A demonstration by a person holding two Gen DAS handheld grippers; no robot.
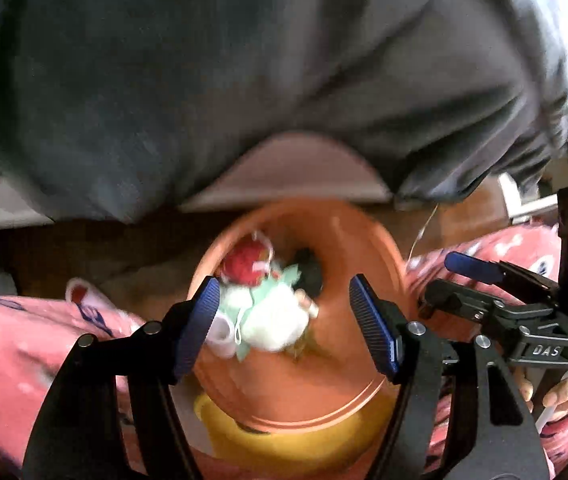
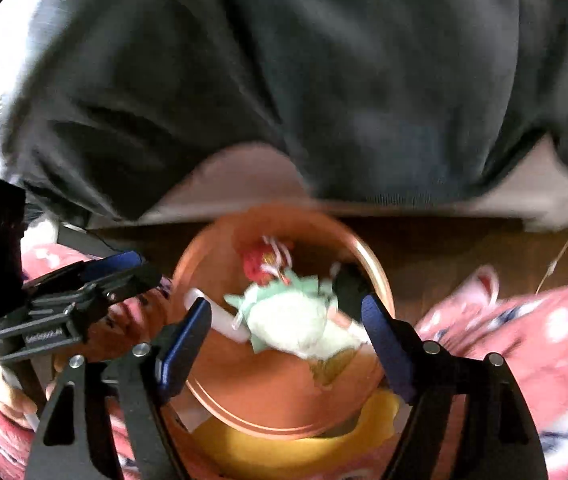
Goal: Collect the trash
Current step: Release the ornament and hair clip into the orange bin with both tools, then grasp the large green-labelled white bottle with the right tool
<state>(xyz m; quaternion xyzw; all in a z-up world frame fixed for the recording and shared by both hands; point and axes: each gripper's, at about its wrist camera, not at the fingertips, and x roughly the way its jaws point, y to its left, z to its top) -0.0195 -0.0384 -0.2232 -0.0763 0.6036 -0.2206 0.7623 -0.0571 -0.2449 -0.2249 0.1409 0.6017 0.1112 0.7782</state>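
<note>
Trash [image 1: 267,312] sits piled inside a round, smooth orange bin [image 1: 364,248] in the left wrist view: red crumpled ball at 12 o'clock, soft white and pale green wads below it, all blurry. Left gripper [image 1: 284,328] is spread wide with ribbed blue pads, nothing held. Right gripper [image 1: 440,280] hovers at 3 o'clock, looks parted, empty.

Right wrist view: same heap [image 2: 296,316], its long axis running 11 to 5 o'clock. Right gripper [image 2: 288,340] gapes wide over the bin [image 2: 380,280] rim, a yellow thing [image 2: 284,452] underneath.
</note>
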